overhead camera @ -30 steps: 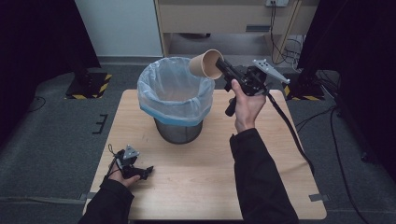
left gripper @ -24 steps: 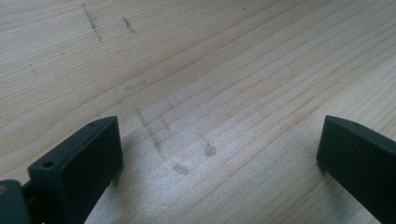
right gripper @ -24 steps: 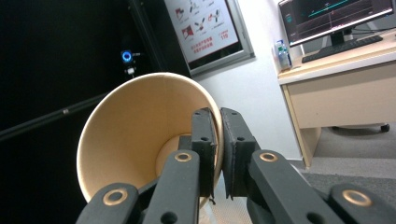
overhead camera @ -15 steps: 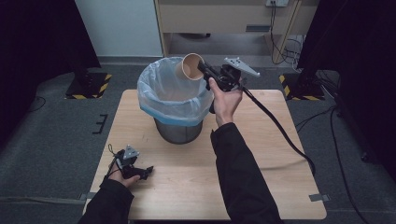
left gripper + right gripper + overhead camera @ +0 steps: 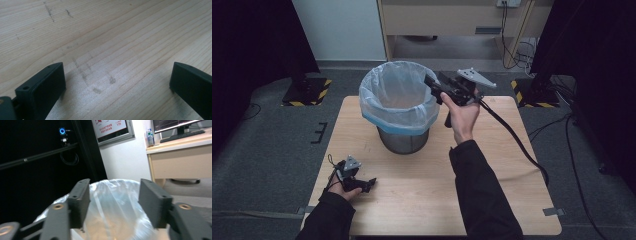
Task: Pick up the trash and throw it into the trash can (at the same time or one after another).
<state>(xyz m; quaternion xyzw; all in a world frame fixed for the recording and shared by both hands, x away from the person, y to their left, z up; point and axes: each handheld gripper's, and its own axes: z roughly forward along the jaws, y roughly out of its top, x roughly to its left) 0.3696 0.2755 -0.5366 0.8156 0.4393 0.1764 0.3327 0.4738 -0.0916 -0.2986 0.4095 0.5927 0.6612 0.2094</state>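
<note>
A metal bin (image 5: 403, 139) lined with a pale blue plastic bag (image 5: 398, 95) stands at the back middle of the wooden table (image 5: 512, 200). My right gripper (image 5: 431, 81) hangs at the bin's right rim, pointing over its mouth. Its jaws have just been opening and hold nothing. In the right gripper view the gripper (image 5: 113, 195) is open, with the bag (image 5: 112, 220) showing through the gap. My left gripper (image 5: 368, 185) lies on the table at the front left. It is open (image 5: 117, 72) over bare wood (image 5: 112, 37).
A cable (image 5: 512, 137) trails from the right gripper across the table's right side. Behind the table stand a wooden desk (image 5: 452, 17) and black stands with hazard-striped bases (image 5: 307, 92). Dark curtains flank both sides.
The right gripper carried a brown paper cup left over the bin, sank toward the rim and opened; the cup has left its jaws. The left gripper has stayed put.
</note>
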